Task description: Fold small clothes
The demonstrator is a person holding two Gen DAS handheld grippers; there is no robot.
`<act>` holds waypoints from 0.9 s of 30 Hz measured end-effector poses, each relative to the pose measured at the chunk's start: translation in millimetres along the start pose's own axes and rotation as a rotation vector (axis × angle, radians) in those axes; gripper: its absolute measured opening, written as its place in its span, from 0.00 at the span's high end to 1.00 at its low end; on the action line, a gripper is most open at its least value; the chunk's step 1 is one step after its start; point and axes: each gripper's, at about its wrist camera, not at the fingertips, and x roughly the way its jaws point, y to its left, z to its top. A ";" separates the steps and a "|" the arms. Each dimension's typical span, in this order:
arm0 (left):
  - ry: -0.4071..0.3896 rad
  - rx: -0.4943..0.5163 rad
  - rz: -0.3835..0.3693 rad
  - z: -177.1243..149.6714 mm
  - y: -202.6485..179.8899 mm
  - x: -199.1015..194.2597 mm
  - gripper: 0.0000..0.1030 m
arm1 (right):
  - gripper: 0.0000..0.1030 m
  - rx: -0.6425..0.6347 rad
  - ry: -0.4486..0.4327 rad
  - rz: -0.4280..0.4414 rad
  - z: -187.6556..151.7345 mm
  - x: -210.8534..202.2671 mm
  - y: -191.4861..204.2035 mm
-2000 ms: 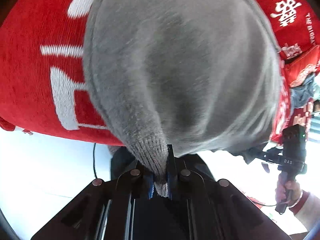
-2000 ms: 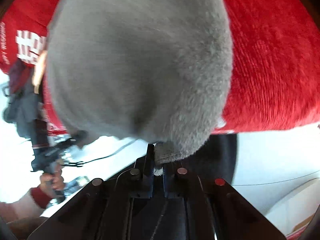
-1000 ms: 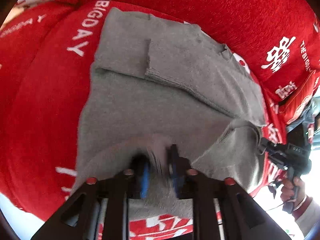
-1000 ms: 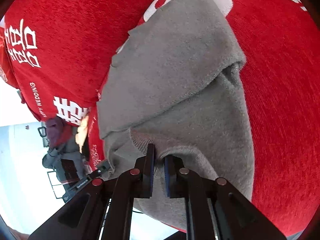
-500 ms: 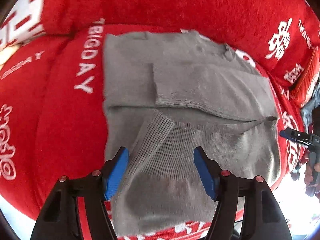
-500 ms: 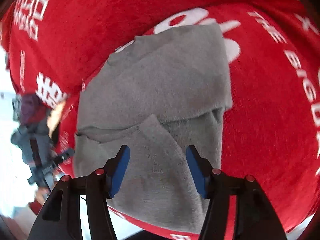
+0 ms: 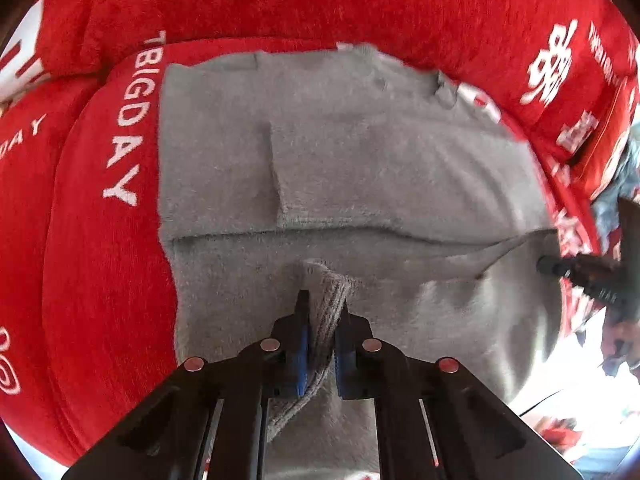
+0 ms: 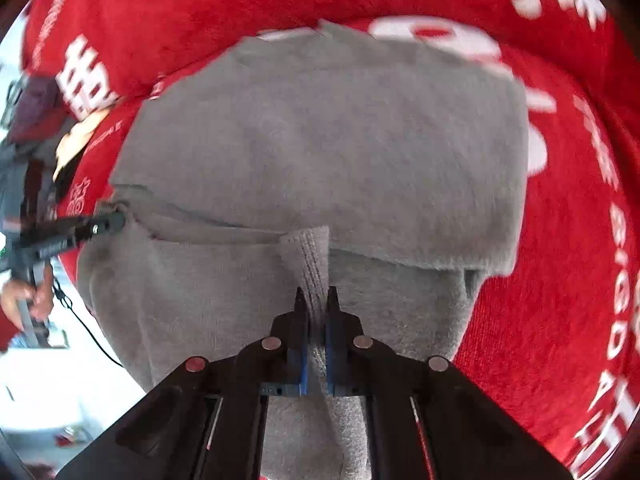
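Observation:
A small grey knit sweater (image 7: 360,168) lies partly folded on a red blanket (image 7: 80,240), with a folded sleeve across its upper half. It also shows in the right wrist view (image 8: 320,140). My left gripper (image 7: 322,312) is shut on a ribbed hem edge (image 7: 328,296) of the sweater near its lower left. My right gripper (image 8: 315,304) is shut on the ribbed hem edge (image 8: 310,256) near its lower right. Each gripper appears in the other's view, at the sweater's side edge: the right gripper (image 7: 580,272) and the left gripper (image 8: 80,232).
The red blanket (image 8: 560,240) carries white lettering and covers the surface all round the sweater. A red cushion or ridge (image 7: 320,8) rises behind it. A pale floor (image 8: 60,380) and a cable (image 8: 88,332) show beyond the blanket's near edge.
Half a second ago both grippers were open above the sweater. Now both have closed on the ribbed hem. Before that they had laid the sweater down and let go.

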 end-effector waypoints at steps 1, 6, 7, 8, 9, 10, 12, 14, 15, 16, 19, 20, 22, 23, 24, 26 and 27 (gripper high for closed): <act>-0.019 -0.013 -0.018 0.1 0.4 -9.3 0.93 | 0.93 -0.013 -0.011 -0.007 0.1 -5.4 3.2; -0.130 -0.052 -0.072 9.3 -5.6 -59.7 0.93 | 0.94 0.016 -0.126 -0.016 6.4 -56.4 8.7; -0.156 -0.055 -0.078 14.4 -7.7 -69.3 0.93 | 0.94 0.018 -0.151 -0.020 11.0 -66.0 9.9; -0.177 -0.056 -0.080 19.5 -9.5 -76.1 0.93 | 0.94 0.018 -0.173 -0.021 16.0 -74.0 9.6; -0.209 -0.057 -0.084 27.9 -12.1 -85.0 0.93 | 0.94 0.012 -0.199 -0.022 23.6 -83.3 10.6; -0.232 -0.058 -0.088 35.1 -14.1 -90.3 0.93 | 0.94 0.001 -0.220 -0.023 32.2 -90.7 12.3; -0.274 -0.059 -0.090 56.0 -16.4 -95.5 0.93 | 0.94 -0.027 -0.246 -0.028 51.3 -100.8 15.6; -0.301 -0.063 -0.073 78.8 -15.1 -90.2 0.93 | 0.94 -0.055 -0.266 -0.039 72.4 -103.8 16.2; -0.308 -0.069 -0.072 86.5 -13.6 -87.1 0.93 | 0.94 -0.065 -0.274 -0.049 85.0 -102.2 15.0; -0.314 -0.076 -0.066 96.8 -12.0 -80.8 0.93 | 0.94 -0.068 -0.279 -0.053 97.3 -99.0 12.2; -0.316 -0.113 -0.034 127.0 -5.9 -54.1 0.93 | 0.94 -0.063 -0.287 -0.061 125.4 -85.1 -0.5; -0.312 -0.117 -0.010 136.2 -4.5 -43.0 0.93 | 0.94 -0.062 -0.287 -0.072 136.2 -76.3 -5.2; -0.298 -0.125 0.027 146.9 -1.2 -23.3 0.93 | 0.94 -0.047 -0.272 -0.075 152.3 -57.9 -15.0; -0.287 -0.133 0.045 150.4 0.9 -13.4 0.93 | 0.94 -0.038 -0.258 -0.079 159.5 -45.5 -21.0; -0.272 -0.146 0.066 153.7 4.0 -0.9 0.93 | 0.94 -0.032 -0.241 -0.090 164.4 -33.4 -26.3; -0.250 -0.168 0.097 156.5 9.2 17.7 0.93 | 0.94 -0.015 -0.209 -0.101 169.7 -11.4 -36.9; -0.236 -0.181 0.119 157.6 11.9 28.7 0.93 | 0.94 -0.001 -0.191 -0.104 171.4 -1.2 -42.5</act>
